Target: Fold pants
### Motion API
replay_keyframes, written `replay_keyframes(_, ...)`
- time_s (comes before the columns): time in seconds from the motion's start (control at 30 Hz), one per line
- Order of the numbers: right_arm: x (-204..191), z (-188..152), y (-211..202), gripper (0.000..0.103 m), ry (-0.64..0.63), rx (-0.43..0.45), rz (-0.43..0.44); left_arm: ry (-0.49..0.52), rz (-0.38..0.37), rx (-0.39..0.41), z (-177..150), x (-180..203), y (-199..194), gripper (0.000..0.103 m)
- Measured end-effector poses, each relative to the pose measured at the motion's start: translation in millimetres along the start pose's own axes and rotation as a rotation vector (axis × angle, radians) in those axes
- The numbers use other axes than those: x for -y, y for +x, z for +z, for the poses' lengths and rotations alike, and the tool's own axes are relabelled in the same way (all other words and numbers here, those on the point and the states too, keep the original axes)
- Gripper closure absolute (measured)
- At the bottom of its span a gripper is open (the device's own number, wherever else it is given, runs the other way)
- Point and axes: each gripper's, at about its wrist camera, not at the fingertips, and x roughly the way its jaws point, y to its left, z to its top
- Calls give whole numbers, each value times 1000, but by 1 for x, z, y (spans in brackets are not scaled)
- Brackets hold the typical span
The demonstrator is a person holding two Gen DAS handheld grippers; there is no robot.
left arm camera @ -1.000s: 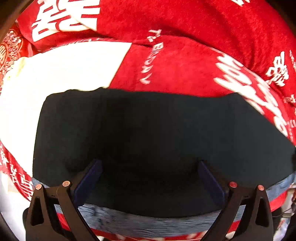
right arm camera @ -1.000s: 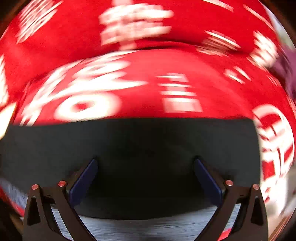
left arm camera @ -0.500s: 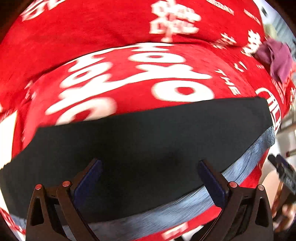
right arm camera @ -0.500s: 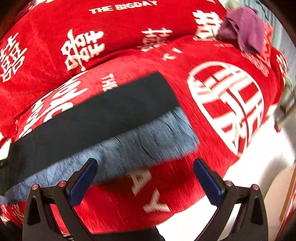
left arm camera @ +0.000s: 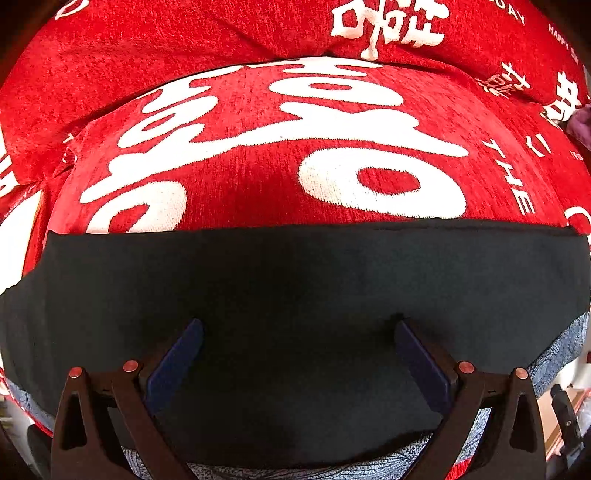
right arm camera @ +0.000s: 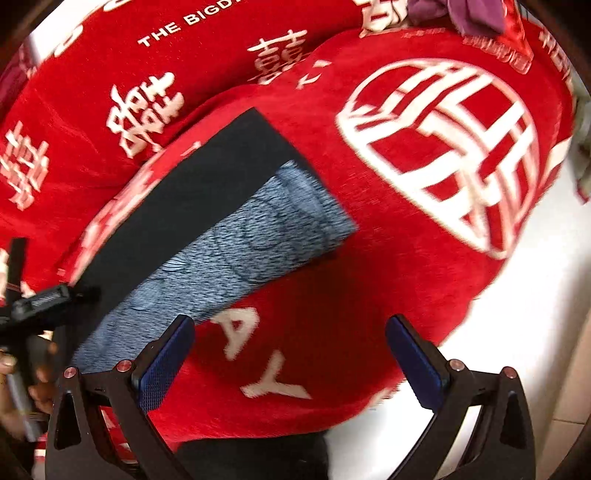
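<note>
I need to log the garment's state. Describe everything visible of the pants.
The pants lie flat on the red blanket, folded into a long strip: a black layer over a blue-grey patterned one whose edge shows along the near side. The fabric looks soft. The open left tool hovers over the black part; the open right tool stays clear.

Red blanket [right arm camera: 332, 332] open right of pants [right arm camera: 221, 229]; purple cloth [right arm camera: 476, 14] far corner, perhaps clothing.

Pants on the blanket

Your pants [right arm camera: 207, 221] lie flat on the blanket [right arm camera: 332, 332]; a bundled cloth [right arm camera: 465, 13] sits behind them, well apart to the right.
</note>
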Motion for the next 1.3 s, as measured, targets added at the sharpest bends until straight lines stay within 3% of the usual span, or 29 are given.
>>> replay_keyframes(0.17,8,-4,14,0,52,1,163,-1,5,17,-2,0,0,0)
replay_keyframes(0.37,7,6,16,0,22,158,221,-4,6,10,-1,1,0,0)
replay_keyframes(0.53,8,15,27,2,0,223,260,-7,0,3,0,0,-1,0)
replay_keyframes(0.6,2,20,28,12,-25,225,291,-6,-4,-1,0,-1,-1,0)
replay_keyframes(0.67,-1,21,29,37,-42,204,349,-6,-2,0,0,0,-1,0)
replay_keyframes(0.87,0,12,37,33,-23,185,428,-13,16,13,-1,2,-1,0)
replay_keyframes(1.07,-19,42,54,29,-23,190,436,-10,10,8,-1,0,0,0)
replay_keyframes(1.1,-21,46,56,33,-25,183,433,-10,10,8,0,0,0,0)
replay_keyframes(1.17,-28,52,58,83,-38,155,374,-10,11,10,-1,1,0,0)
replay_keyframes(1.3,-34,48,45,86,-61,159,299,-4,12,17,-2,1,0,0)
